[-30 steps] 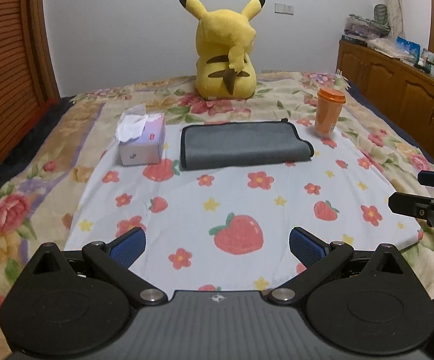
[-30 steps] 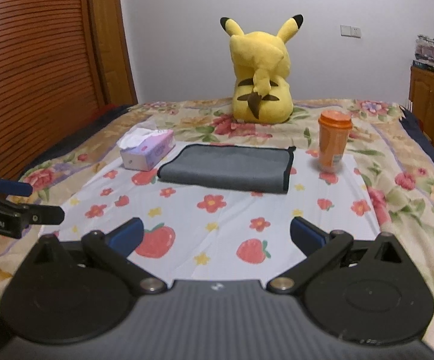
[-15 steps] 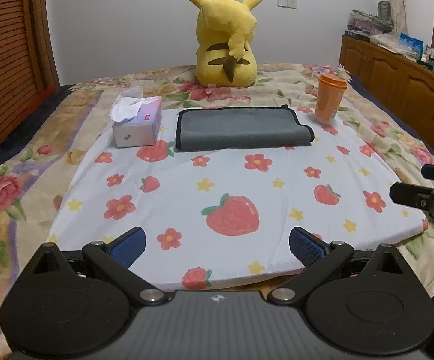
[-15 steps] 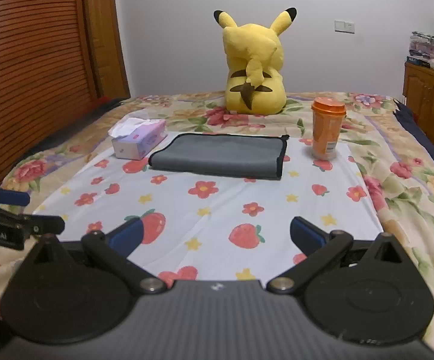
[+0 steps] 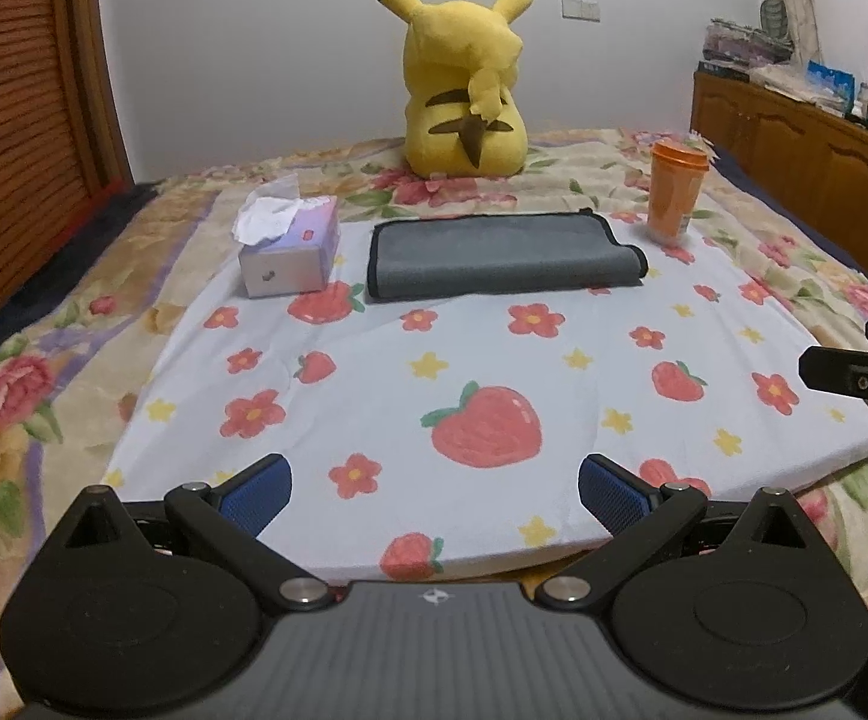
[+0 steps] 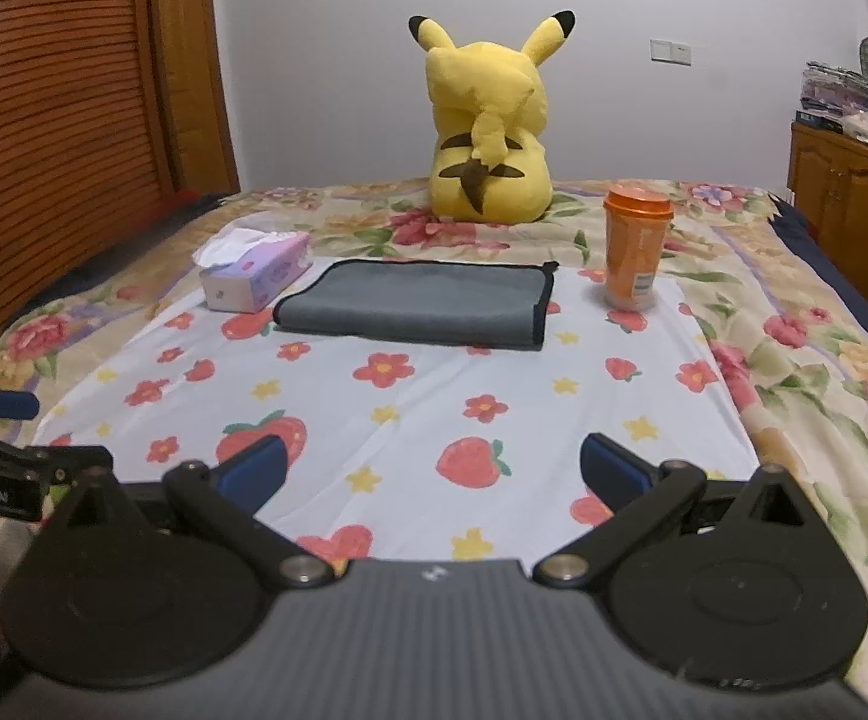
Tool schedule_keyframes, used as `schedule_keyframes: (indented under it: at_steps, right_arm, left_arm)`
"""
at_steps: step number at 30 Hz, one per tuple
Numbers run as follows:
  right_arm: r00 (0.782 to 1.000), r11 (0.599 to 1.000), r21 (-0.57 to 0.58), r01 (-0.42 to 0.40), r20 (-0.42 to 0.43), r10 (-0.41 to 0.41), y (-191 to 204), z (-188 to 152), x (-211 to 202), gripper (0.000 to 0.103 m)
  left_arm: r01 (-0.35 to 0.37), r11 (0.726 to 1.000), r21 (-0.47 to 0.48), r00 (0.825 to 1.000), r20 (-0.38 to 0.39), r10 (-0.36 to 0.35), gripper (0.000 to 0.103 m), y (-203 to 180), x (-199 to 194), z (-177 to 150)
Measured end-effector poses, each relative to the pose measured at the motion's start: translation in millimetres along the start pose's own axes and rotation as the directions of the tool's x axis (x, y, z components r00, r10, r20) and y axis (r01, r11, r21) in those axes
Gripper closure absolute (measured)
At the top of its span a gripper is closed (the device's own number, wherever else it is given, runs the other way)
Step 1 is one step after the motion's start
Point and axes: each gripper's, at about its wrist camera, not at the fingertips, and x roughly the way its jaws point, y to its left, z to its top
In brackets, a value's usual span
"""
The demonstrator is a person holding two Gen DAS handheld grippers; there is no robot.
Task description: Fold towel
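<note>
The gray towel (image 5: 503, 255) lies flat at the far end of the strawberry-print sheet (image 5: 494, 384) on the bed, between a tissue box (image 5: 290, 252) and an orange cup (image 5: 676, 192). It looks already folded double, its black-trimmed edges neat. The left tool (image 5: 431, 489) and right tool (image 6: 431, 468) hang well short of it, both spread wide and empty, probably staged for reaching in.

- The folded grey microfibre towel (image 5: 497, 252) lies flat on the far part of the white strawberry-print cloth (image 5: 494, 372) spread over the bed (image 5: 62, 360).
- The lilac cardboard tissue box (image 5: 290, 246) stands just left of it.
- The orange lidded plastic cup (image 5: 676, 195) stands to its right.
- The yellow plush toy (image 5: 464, 90) sits behind them.
- The brown wooden cabinet (image 5: 806, 138) stands right of the bed.
</note>
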Motion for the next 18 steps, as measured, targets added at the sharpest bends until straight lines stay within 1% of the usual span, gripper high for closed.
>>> schedule_keyframes:
  at_steps: [3, 7, 11, 18]
  right_arm:
    - [1.000, 1.000, 0.010, 0.003, 0.009, -0.003, -1.9, -0.1, -1.0, 0.000]
    - [1.000, 1.000, 0.019, 0.007, 0.023, -0.007, -3.9, 0.0, -2.5, 0.000]
    - [0.999, 1.000, 0.024, 0.008, 0.050, -0.009, -5.6, 0.8, -6.2, 0.000]
    - [0.996, 0.999, 0.030, 0.019, 0.081, -0.022, -8.2, 2.0, -9.7, 0.000]
  left_arm:
    - [-0.014, 1.000, 0.005, 1.000, 0.026, 0.014, 0.000, 0.2, -3.8, 0.6]
    - [-0.024, 0.999, -0.026, 0.998, 0.061, 0.026, 0.000, 5.8, -10.3, 4.3]
    - [-0.024, 0.998, -0.051, 0.997, 0.078, 0.028, 0.000, 10.8, -14.2, 7.0]
    - [-0.034, 0.998, -0.056, 0.993, 0.112, 0.040, 0.000, 12.5, -20.2, 9.7]
